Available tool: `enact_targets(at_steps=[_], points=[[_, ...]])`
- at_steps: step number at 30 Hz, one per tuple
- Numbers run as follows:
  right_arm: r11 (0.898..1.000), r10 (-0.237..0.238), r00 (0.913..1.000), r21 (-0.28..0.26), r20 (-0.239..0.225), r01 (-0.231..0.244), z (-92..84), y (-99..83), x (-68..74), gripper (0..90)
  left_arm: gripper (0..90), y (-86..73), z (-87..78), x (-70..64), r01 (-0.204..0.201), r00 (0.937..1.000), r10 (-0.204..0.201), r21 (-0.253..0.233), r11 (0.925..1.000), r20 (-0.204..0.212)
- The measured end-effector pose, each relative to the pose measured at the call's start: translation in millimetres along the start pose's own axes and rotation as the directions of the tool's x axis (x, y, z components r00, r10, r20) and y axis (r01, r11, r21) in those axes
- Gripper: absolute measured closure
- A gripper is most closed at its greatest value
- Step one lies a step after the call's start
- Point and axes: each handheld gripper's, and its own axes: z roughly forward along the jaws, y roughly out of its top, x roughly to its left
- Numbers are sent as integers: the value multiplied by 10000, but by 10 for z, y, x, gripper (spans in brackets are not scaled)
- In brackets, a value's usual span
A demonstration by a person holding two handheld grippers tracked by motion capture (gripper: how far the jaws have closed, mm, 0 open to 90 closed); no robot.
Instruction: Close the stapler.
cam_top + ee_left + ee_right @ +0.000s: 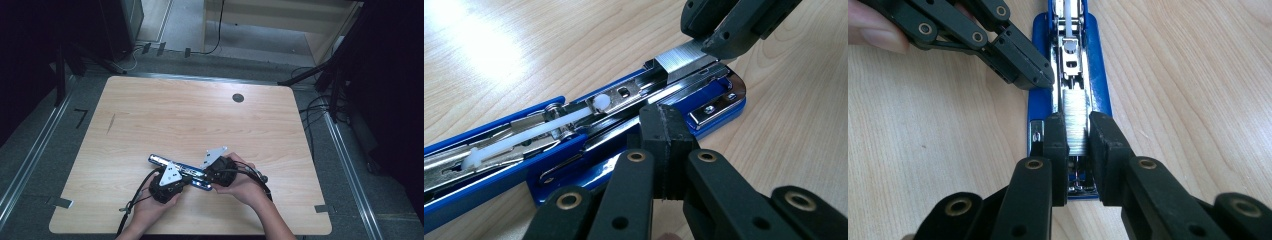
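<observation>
Right gripper (1078, 132) fingers clamp staple strip (1077, 117) by long sides — thin, brittle, light grip. Left gripper (668, 125) fingers closed, pressing open blue stapler (574, 145) rail; stapler rigid, slick, flat on surface (150, 115) near front edge.

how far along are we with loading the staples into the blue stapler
Done: the blue stapler lies opened flat on the table, its magazine channel exposed. In hand: the right gripper holds the strip of staples in the channel, while the shut left gripper presses on the stapler's edge. Left: release the strip, let the white pusher back against it, close the stapler.
</observation>
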Motion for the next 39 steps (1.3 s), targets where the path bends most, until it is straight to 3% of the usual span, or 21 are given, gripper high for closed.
enact_targets(at_steps=[13, 17, 39], points=[[9999, 134, 9999, 22, 92, -134, -44, 39, -20, 799, 900, -1, 2, -1, 25, 10000, -24, -28, 10000, 9], [9998, -66, 10000, 170, 18, 66, -26, 52, 0, 799, 900, -1, 1, -3, 12, 10000, -12, -20, 10000, -4], [9969, -188, 9998, 759, 22, 186, -12, 120, 13, 799, 900, 0, 0, -4, -9, 10000, 9, 5, 10000, -22]])
